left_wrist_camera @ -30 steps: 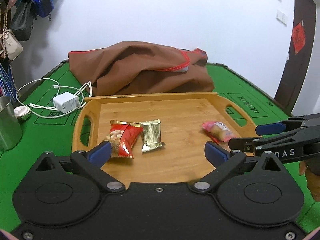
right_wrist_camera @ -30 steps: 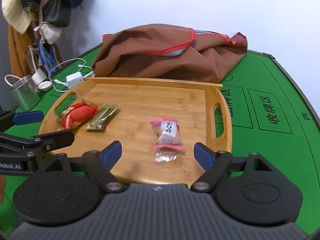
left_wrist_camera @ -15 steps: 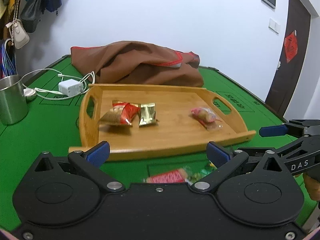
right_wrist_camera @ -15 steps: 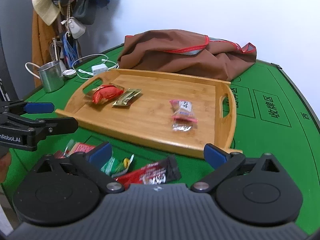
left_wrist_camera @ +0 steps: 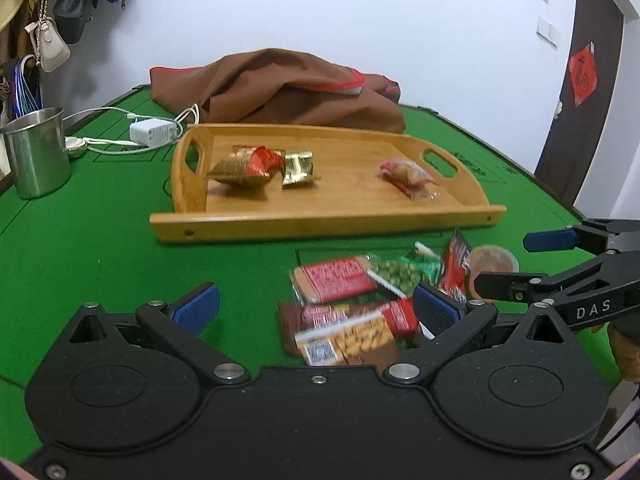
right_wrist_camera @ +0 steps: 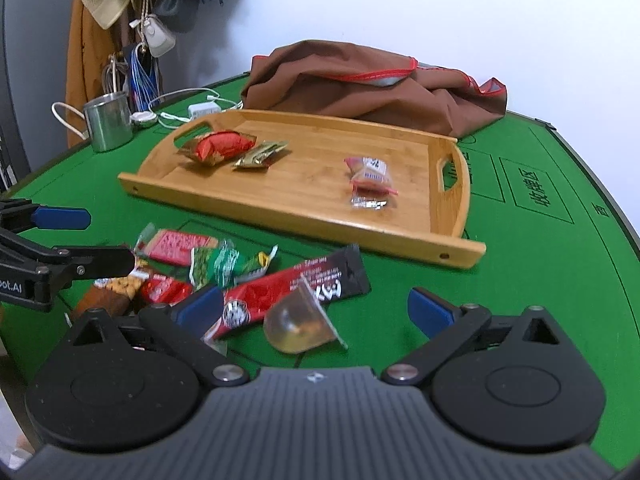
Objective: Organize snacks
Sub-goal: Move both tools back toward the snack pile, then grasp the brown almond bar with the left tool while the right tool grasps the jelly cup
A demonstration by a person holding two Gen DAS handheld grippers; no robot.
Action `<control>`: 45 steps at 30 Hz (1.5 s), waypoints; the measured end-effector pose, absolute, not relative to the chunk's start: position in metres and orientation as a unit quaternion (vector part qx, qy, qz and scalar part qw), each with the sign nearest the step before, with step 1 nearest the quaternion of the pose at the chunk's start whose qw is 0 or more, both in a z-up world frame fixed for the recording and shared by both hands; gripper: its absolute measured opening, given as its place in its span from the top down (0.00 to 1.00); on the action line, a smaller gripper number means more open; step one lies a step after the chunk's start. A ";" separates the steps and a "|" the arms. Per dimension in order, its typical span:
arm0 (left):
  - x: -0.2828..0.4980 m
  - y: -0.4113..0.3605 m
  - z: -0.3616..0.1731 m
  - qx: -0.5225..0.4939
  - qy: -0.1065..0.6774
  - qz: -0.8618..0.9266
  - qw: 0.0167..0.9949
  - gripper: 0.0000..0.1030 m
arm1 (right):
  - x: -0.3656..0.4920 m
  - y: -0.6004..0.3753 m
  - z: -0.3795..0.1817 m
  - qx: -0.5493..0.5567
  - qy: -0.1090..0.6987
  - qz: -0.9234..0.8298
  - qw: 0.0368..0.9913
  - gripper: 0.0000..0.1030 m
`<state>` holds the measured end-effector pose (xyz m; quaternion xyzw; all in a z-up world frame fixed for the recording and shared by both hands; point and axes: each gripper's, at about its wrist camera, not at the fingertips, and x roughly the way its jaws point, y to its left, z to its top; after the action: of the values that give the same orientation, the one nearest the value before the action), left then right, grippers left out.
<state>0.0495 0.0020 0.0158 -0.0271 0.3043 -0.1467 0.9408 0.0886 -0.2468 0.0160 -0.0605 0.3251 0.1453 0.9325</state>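
A bamboo tray [left_wrist_camera: 320, 224] [right_wrist_camera: 304, 220] holds a red-gold packet [left_wrist_camera: 246, 166], a gold packet [left_wrist_camera: 297, 168] and a pink candy packet [left_wrist_camera: 408, 174]. In front of it, a pile of snacks lies on the green table: a pink wafer bar [left_wrist_camera: 334, 280], a green pea packet [left_wrist_camera: 402, 274], a peanut bar [left_wrist_camera: 352, 336], a red-black bar [right_wrist_camera: 296, 288] and a jelly cup [right_wrist_camera: 298, 324]. My left gripper [left_wrist_camera: 316, 308] is open over the pile's left part. My right gripper [right_wrist_camera: 316, 310] is open, the jelly cup lying loose between its fingers.
A brown cloth bag [left_wrist_camera: 288, 92] lies behind the tray. A steel cup [left_wrist_camera: 36, 152] and a white charger [left_wrist_camera: 154, 132] with its cable sit at the far left. Bags hang on the left wall [left_wrist_camera: 48, 44]. A dark door [left_wrist_camera: 580, 92] is at the right.
Both grippers have drawn back from over the tray towards the table's near edge and dropped a little. The snack pile has come into view below them. The right jaws have widened.
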 end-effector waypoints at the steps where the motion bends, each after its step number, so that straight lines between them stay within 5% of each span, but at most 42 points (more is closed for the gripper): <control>1: 0.048 0.001 0.015 -0.027 0.306 -0.147 0.940 0.00 | 0.088 -0.246 0.015 -0.063 0.325 0.145 0.933 0.00; 16: 0.036 -0.002 0.004 -0.043 0.337 -0.147 0.929 0.01 | 0.080 -0.240 0.001 -0.076 0.320 0.129 0.935 0.00; 30: 0.019 -0.005 0.007 -0.049 0.356 -0.171 0.918 0.55 | 0.086 -0.241 -0.002 -0.057 0.335 0.132 0.931 0.00; 39: 0.022 -0.012 0.008 -0.030 0.362 -0.164 0.917 0.55 | 0.086 -0.240 0.000 -0.054 0.336 0.142 0.930 0.10; 45: 0.025 -0.019 0.008 -0.015 0.359 -0.152 0.921 0.57 | 0.085 -0.242 0.000 -0.036 0.338 0.166 0.926 0.25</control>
<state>0.0254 -0.0195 0.0076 -0.0151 0.3586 -0.1522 0.9209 0.0845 -0.2420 0.0003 -0.0363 0.3376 0.1658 0.9259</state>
